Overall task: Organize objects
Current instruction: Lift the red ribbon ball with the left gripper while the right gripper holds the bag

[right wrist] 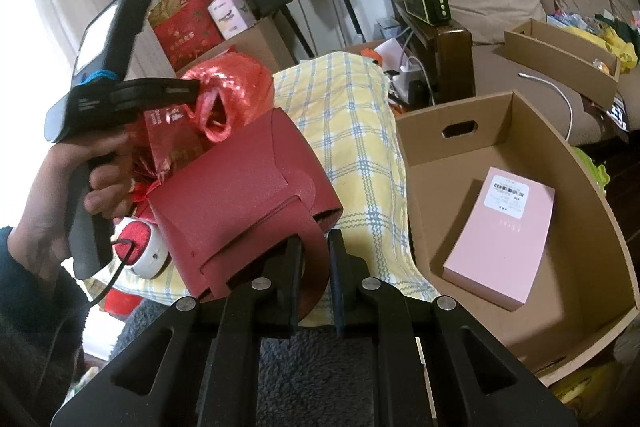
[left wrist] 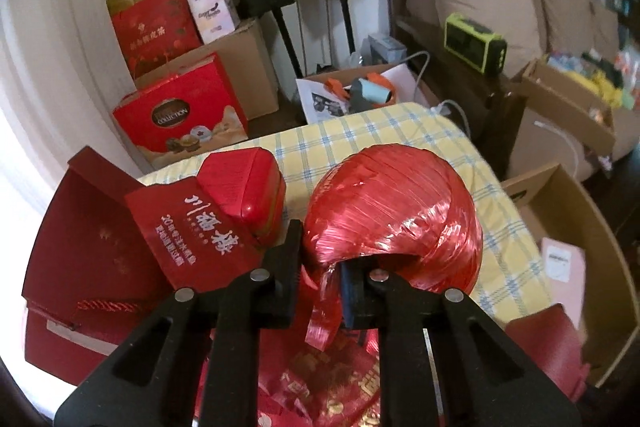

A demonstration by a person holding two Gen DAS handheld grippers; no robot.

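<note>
Twine ball (left wrist: 392, 215), glossy red, pinched by left hand-held gripper (left wrist: 320, 291); right (right wrist: 314, 283) clamps box strap (right wrist: 316, 255).

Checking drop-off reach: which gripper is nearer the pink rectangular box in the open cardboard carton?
Right. The right gripper, clamped on the dark red paper box's strap, sits beside the carton holding the pink box. The left gripper is farther left, pinching the red ribbon ball.

Red twine ball (left wrist: 392, 211) lifted above checked cloth (left wrist: 400, 131).
</note>
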